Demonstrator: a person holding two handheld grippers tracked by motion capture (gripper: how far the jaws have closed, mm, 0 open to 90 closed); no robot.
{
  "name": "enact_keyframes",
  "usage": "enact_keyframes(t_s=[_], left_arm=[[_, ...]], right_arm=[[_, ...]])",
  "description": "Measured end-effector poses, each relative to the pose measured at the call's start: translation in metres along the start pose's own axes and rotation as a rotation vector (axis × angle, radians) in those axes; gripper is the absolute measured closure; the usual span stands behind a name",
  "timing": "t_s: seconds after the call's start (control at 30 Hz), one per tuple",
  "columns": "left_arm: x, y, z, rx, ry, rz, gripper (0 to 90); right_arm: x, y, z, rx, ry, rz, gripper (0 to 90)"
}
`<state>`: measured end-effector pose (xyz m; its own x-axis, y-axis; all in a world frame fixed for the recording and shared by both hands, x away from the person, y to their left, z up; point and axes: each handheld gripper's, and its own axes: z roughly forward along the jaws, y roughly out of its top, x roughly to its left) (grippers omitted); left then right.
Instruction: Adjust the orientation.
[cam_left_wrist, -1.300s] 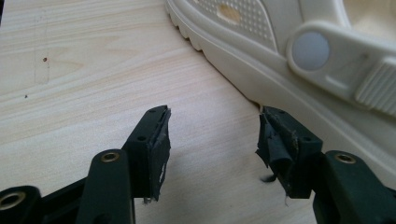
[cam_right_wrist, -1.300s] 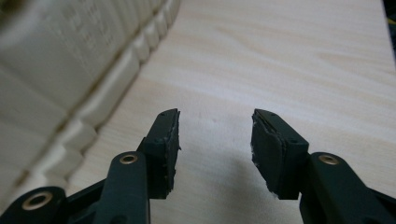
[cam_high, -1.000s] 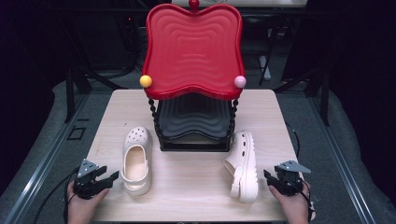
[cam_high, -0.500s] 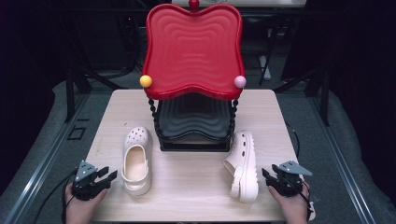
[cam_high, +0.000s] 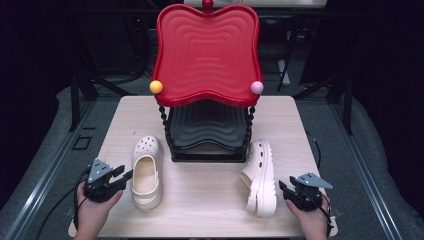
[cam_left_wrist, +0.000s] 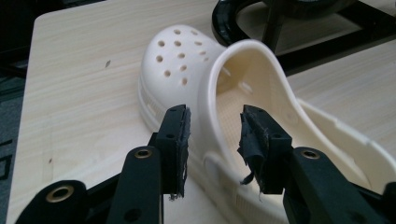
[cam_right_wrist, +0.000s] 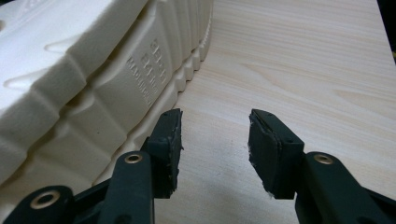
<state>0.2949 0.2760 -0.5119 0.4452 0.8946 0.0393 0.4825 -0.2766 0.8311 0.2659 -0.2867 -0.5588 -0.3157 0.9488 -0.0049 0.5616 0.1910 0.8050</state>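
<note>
dark room all round, and a pale wooden table (cam_high: 210, 195) carrying a two-tier stand (cam_high: 206, 55) — red tray above, black tray below. two cream foam clogs lie in front of it. the left clog (cam_high: 146, 172) sits upright, toe toward the stand; the left gripper (cam_high: 120, 176) has its jaws parted to a middling gap, holding nothing, and in the left gripper view the clog's near side wall rises just beyond and between the fingers (cam_left_wrist: 173, 140). the right clog (cam_high: 261, 176) lies tipped on its side, ridged sole facing the right gripper (cam_high: 284, 189), whose jaws are also parted and empty, the sole's edge just beyond its left finger (cam_right_wrist: 167, 142). these clogs look light, springy and slightly grippy — not fragile; the thin collar wall or heel strap seems the best place to pinch, the thick sole too broad.
</note>
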Motion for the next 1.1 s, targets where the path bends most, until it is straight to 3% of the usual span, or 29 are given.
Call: enact_keyframes(t_s=[0.17,0.23,0.37,0.77,0.9,1.1], left_arm=[[-0.006,0.012,0.017,0.028,0.030,0.060,65.6],[-0.007,0.014,0.023,0.053,0.062,0.093,66.7],[-0.007,0.016,0.030,0.069,0.087,0.111,70.3],[-0.012,0.023,0.042,0.101,0.115,0.174,73.2],[-0.017,0.024,0.045,0.108,0.143,0.230,74.7],[-0.017,0.023,0.043,0.107,0.167,0.257,79.3]], right_arm=[[-0.003,-0.002,0.001,0.006,0.006,0.007,53.7],[-0.004,-0.002,0.001,0.000,0.012,0.017,53.7],[-0.005,-0.003,-0.001,0.000,0.011,0.018,53.6],[-0.004,-0.003,0.000,0.001,0.012,0.007,54.1],[-0.005,-0.003,0.000,-0.006,0.006,0.012,54.7],[-0.005,-0.003,0.000,-0.004,0.005,0.011,54.7]])
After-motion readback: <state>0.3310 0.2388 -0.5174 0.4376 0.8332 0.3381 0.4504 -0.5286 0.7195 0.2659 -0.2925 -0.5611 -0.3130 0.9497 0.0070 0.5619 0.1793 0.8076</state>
